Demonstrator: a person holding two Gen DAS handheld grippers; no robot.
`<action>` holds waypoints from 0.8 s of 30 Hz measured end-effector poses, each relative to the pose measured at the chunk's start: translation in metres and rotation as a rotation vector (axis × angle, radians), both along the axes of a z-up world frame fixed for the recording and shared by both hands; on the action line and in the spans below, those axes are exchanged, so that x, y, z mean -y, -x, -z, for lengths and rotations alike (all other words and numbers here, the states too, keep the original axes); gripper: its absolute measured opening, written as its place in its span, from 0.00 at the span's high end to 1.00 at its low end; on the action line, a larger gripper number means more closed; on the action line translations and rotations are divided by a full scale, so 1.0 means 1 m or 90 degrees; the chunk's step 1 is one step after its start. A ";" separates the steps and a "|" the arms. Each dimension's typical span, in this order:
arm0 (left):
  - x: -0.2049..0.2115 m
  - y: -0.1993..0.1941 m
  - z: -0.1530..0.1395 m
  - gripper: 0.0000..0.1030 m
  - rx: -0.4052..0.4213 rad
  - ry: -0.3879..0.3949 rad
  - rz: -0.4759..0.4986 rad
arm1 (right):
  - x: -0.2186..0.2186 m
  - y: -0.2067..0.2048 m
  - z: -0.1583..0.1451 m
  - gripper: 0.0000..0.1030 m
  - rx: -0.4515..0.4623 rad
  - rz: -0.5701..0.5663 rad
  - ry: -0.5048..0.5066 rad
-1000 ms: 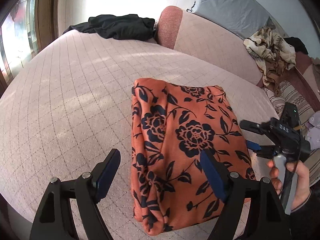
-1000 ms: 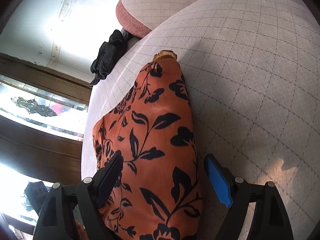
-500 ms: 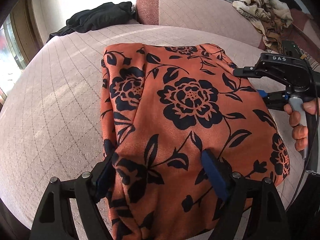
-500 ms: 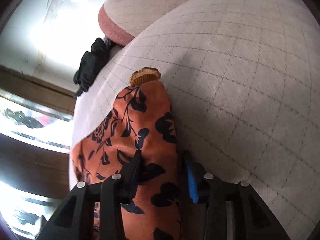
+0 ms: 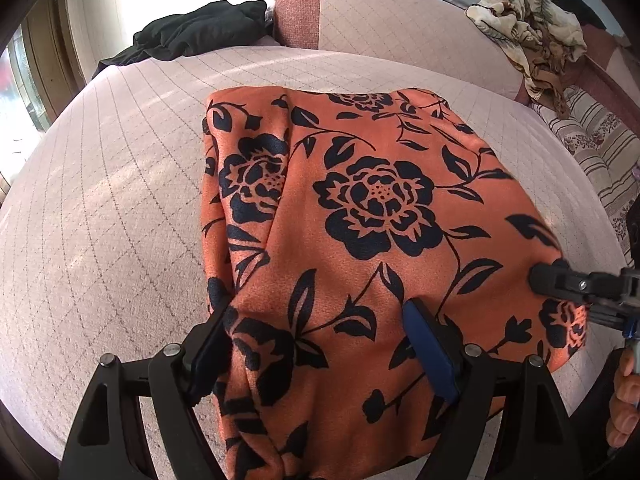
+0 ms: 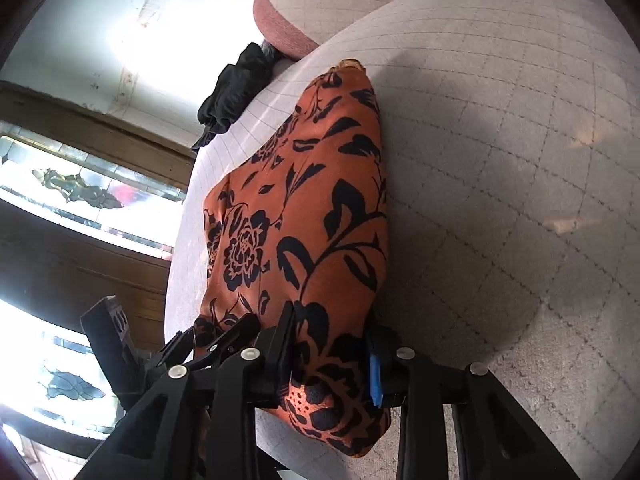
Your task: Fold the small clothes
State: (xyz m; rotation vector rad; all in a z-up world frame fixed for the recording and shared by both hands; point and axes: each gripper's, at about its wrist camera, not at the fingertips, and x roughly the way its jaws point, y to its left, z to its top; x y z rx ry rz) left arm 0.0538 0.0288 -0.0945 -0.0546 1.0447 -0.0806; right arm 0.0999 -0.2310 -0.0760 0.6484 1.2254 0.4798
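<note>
Quilted pink bedding (image 5: 100, 216) fills both views. At lower centre, the left gripper (image 5: 320, 344) stands wide astride the orange flowered garment (image 5: 372, 200), not yet pinching. The right gripper (image 6: 332, 356) has just been closing and now clamps the garment's near corner (lower centre). Lifting one-sided could undo the fold.

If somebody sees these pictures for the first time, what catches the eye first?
First the orange garment with black flowers, lying folded on the pale quilted surface. Next the two claws at its near edge: the right claw has just been closing on one corner, and the left claw straddles the other, wide open.
</note>
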 end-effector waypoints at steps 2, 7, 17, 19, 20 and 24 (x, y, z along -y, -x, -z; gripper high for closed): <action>0.003 0.000 0.001 0.18 0.001 -0.013 0.002 | 0.000 0.002 0.019 0.70 -0.031 -0.002 0.038; 0.000 -0.001 -0.003 0.18 -0.005 -0.007 0.000 | 0.009 0.012 0.003 0.29 -0.015 0.028 0.004; -0.056 0.033 0.008 0.28 -0.032 0.095 -0.100 | -0.025 0.017 -0.034 0.27 0.086 -0.062 0.012; -0.057 0.035 -0.012 0.48 -0.022 0.115 -0.095 | -0.029 0.016 -0.017 0.27 0.047 -0.062 0.013; -0.059 0.034 -0.021 0.49 -0.011 0.136 -0.086 | -0.027 0.018 -0.020 0.27 0.059 -0.058 0.009; -0.066 0.009 -0.041 0.41 0.016 0.156 -0.077 | -0.015 0.011 -0.030 0.27 0.078 -0.042 0.000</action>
